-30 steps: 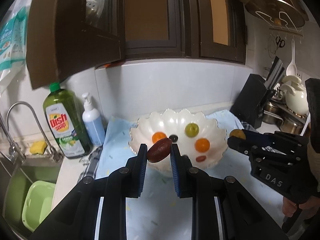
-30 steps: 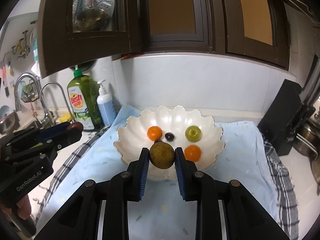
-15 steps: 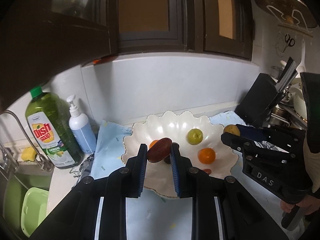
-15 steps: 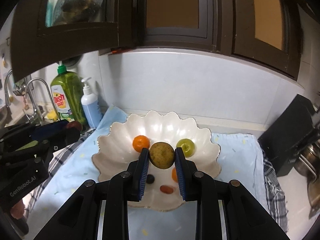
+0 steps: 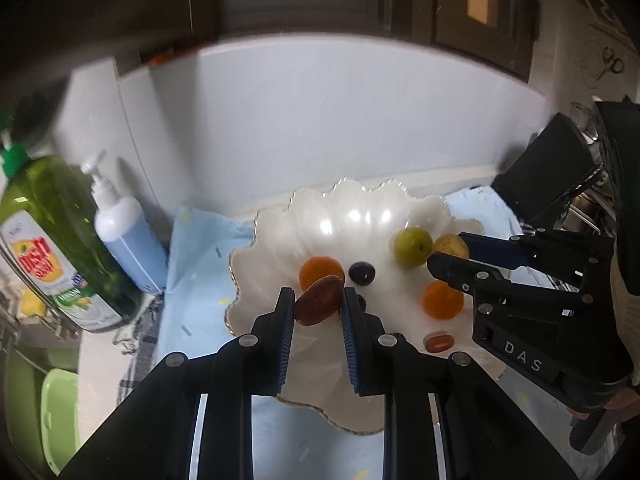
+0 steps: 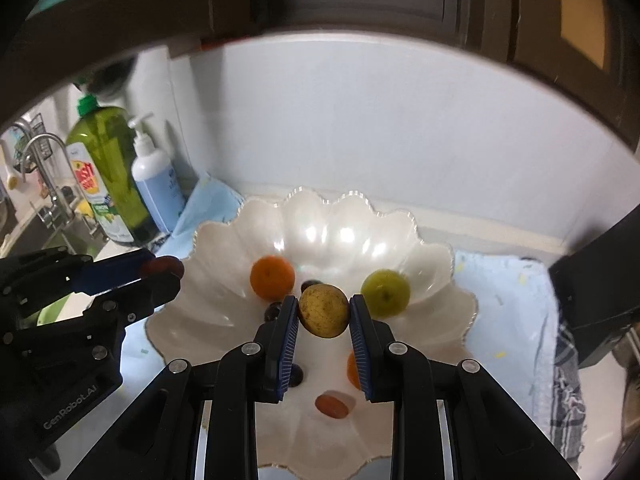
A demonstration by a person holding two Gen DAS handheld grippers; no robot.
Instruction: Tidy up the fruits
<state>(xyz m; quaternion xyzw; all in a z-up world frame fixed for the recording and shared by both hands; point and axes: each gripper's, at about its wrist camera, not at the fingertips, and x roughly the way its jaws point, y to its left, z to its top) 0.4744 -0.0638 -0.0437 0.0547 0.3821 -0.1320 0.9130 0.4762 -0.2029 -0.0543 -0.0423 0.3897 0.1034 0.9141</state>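
A white scalloped bowl [image 5: 276, 248] [image 6: 224, 292] sits on a light blue cloth [image 5: 200, 240]. In the bowl lie an orange [image 5: 320, 270] [image 6: 272, 278], a second orange [image 5: 442, 300], a green fruit [image 5: 412, 246] [image 6: 386, 292], a dark grape [image 5: 361, 273] and a small red fruit [image 5: 439, 342] [image 6: 331, 405]. My left gripper [image 5: 316, 300] is shut on a dark red oval fruit [image 5: 319, 299] above the bowl's left half. My right gripper [image 6: 323, 311] is shut on a brownish-yellow round fruit [image 6: 323, 311] over the bowl's middle, and it shows at right in the left wrist view [image 5: 450, 250].
A green dish soap bottle [image 5: 52, 248] [image 6: 106, 172] and a white-blue pump bottle [image 5: 124, 232] [image 6: 154, 184] stand left of the bowl. A sink with a tap [image 6: 44, 172] and a green tub [image 5: 60, 416] lie further left. A black knife block [image 5: 556, 172] stands at right. Dark cabinets hang overhead.
Both grippers have moved forward and a little down, from in front of the bowl to over it, each still holding its fruit. The bowl now looks larger and lower in both views.
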